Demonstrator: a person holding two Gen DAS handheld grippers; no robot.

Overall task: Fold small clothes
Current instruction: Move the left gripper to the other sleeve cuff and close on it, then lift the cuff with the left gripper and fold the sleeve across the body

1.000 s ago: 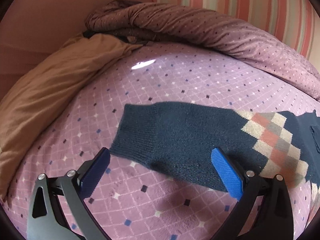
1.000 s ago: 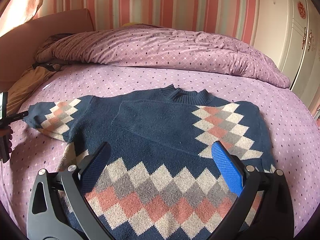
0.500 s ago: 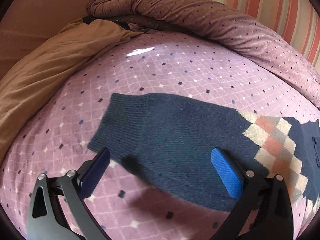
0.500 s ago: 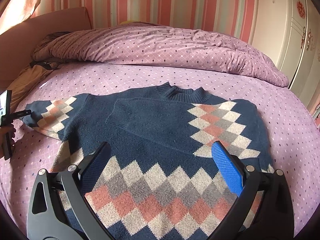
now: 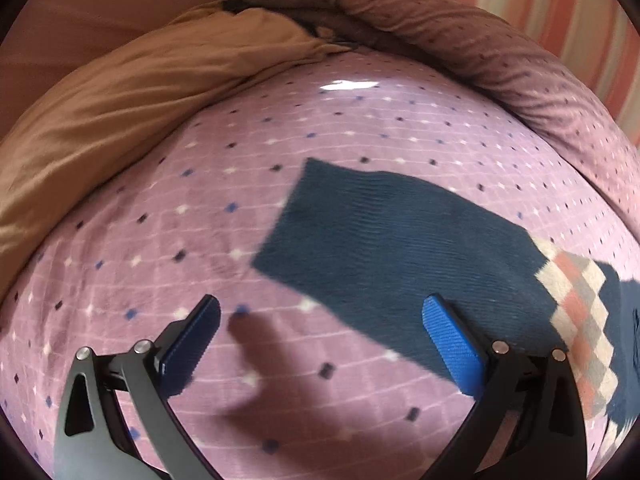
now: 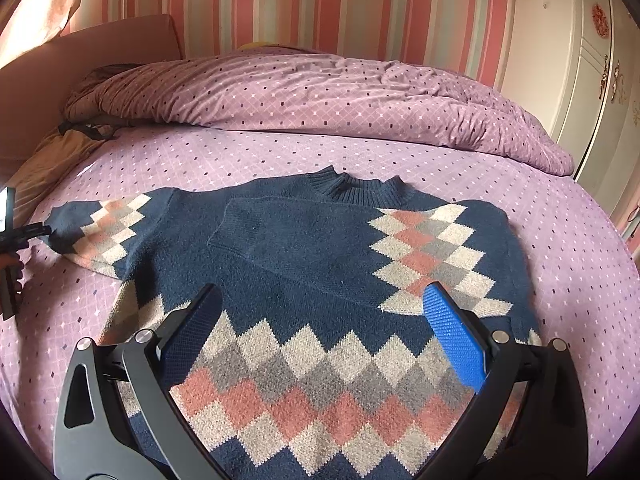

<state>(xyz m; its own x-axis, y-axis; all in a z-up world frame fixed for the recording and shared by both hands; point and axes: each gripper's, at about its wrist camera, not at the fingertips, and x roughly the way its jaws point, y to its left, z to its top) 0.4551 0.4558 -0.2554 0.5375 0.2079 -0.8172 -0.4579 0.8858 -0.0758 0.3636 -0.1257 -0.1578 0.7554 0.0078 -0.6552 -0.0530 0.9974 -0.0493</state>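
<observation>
A navy sweater (image 6: pixel 304 264) with pink, grey and cream diamonds lies flat on the purple bed. Its right sleeve (image 6: pixel 296 236) is folded across the chest. Its left sleeve (image 5: pixel 384 248) lies stretched out to the side. My left gripper (image 5: pixel 320 332) is open just above the bed, its right finger over the sleeve's near edge by the cuff. It also shows at the left edge of the right wrist view (image 6: pixel 12 240). My right gripper (image 6: pixel 320 320) is open and empty above the sweater's lower front.
A rumpled purple duvet (image 6: pixel 320 96) lies along the back of the bed. A tan blanket (image 5: pixel 120 92) is bunched at the left by the headboard (image 6: pixel 80 52). A white wardrobe (image 6: pixel 580 60) stands at the right.
My left gripper has shifted left and down, so the sleeve cuff now sits more to the right between its fingers. My right gripper has risen slightly over the sweater.
</observation>
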